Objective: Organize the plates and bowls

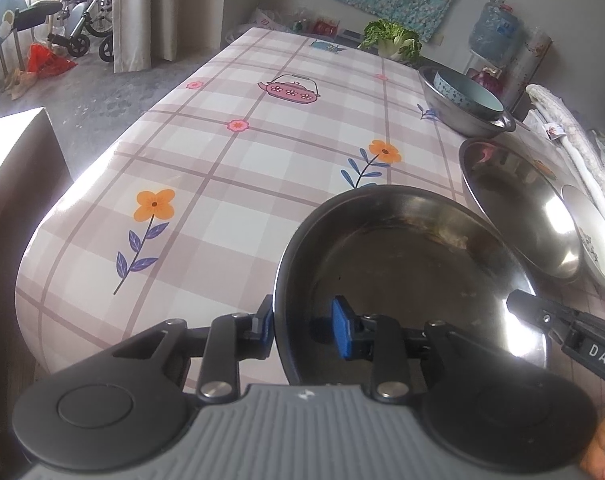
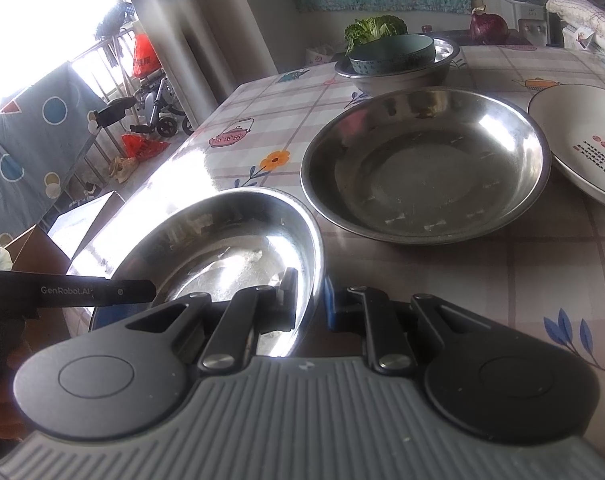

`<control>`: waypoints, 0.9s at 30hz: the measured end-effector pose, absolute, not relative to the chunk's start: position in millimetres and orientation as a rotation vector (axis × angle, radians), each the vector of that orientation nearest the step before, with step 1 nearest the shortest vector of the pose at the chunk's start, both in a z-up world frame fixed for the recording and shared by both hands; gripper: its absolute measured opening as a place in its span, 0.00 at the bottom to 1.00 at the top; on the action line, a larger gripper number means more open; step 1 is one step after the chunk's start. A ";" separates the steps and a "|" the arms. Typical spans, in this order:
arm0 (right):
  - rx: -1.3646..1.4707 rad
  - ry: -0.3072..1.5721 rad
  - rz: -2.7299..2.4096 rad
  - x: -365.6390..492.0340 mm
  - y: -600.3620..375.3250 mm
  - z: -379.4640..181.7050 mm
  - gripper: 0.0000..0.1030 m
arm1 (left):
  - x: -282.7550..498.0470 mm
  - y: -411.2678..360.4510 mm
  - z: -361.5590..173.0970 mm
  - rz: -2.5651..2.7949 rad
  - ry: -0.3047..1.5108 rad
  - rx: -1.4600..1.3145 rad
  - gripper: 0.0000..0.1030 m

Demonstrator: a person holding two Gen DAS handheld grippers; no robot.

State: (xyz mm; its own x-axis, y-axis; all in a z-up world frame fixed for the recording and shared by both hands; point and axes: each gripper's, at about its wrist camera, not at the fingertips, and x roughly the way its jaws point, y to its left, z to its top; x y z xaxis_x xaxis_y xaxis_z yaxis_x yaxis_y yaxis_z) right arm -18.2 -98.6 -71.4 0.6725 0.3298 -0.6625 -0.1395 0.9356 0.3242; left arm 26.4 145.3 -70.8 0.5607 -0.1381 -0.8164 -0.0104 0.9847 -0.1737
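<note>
Right tongs [image 2: 307,304] clamping steel plate [image 2: 222,248] rim; left tongs [image 1: 304,322] straddling opposite rim, pads seemingly not pressing. Plate's near edge hiding behind tongs.

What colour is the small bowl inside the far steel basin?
Pale blue-green bowl; clearest in the right wrist view.

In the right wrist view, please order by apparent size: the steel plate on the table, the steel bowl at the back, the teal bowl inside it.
1. Steel plate, largest.
2. Steel bowl at the back; it is farther away, so true size is unsure.
3. Teal bowl, smallest; it sits inside the steel bowl.
</note>
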 end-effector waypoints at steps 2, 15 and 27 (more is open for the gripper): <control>0.248 0.788 0.267 -18.5 -97.8 -70.3 0.13 | 25.3 146.0 -70.3 -0.077 0.973 -0.166 0.29; 0.223 0.780 0.278 -18.6 -92.2 -67.2 0.13 | 20.6 153.6 -67.3 -0.080 0.968 -0.193 0.29; 0.214 0.762 0.283 -22.1 -89.2 -60.9 0.13 | 15.1 158.9 -60.4 -0.085 0.943 -0.209 0.29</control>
